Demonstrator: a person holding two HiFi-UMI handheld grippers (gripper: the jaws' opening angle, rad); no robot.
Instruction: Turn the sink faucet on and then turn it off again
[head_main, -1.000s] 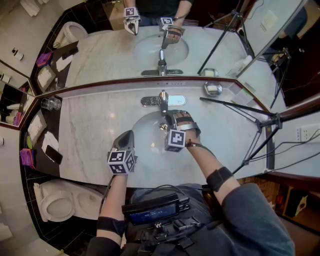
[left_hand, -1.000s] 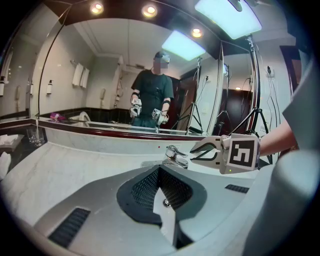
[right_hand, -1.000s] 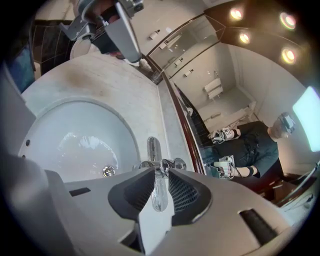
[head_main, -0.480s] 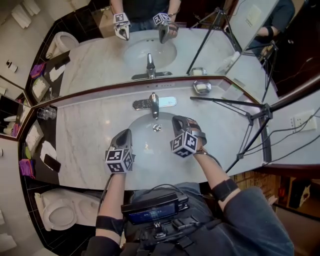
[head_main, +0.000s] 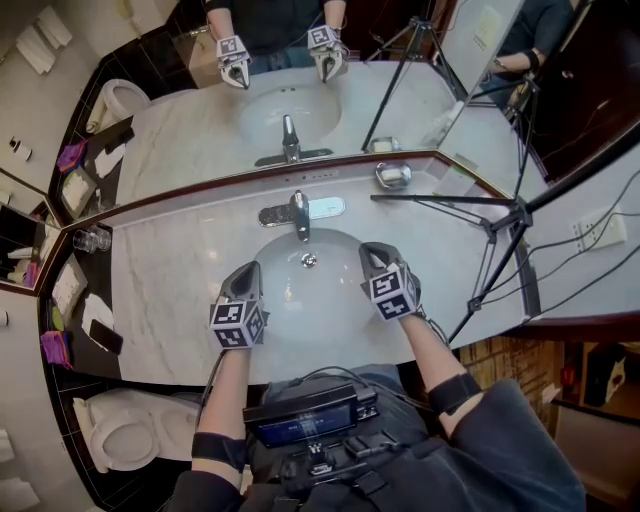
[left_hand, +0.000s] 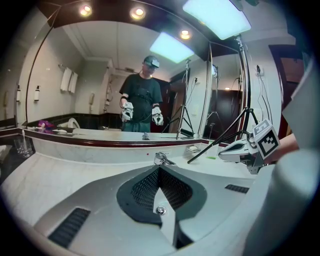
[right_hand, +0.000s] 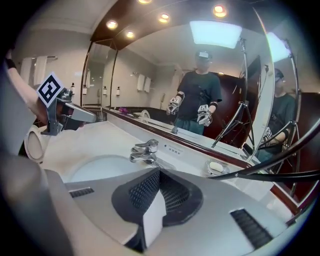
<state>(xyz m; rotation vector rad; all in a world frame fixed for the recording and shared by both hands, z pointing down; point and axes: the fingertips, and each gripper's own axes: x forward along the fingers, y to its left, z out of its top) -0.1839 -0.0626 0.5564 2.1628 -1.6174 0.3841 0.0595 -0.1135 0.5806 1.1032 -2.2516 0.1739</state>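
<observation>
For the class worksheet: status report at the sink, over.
Left gripper shut, empty. Right gripper shut, empty; both off the faucet. No stream visible. Tripod leg over counter, clear of faucet.

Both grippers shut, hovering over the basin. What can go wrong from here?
1. Right gripper is clear of the faucet with jaws together; it may only nudge it and slip off.
2. The tripod leg crosses over the counter beside it; a wide swing might knock it.

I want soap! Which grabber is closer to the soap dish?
The right gripper, on the tripod's side; the soap dish lies just beyond it, while the left gripper is across the sink.
</observation>
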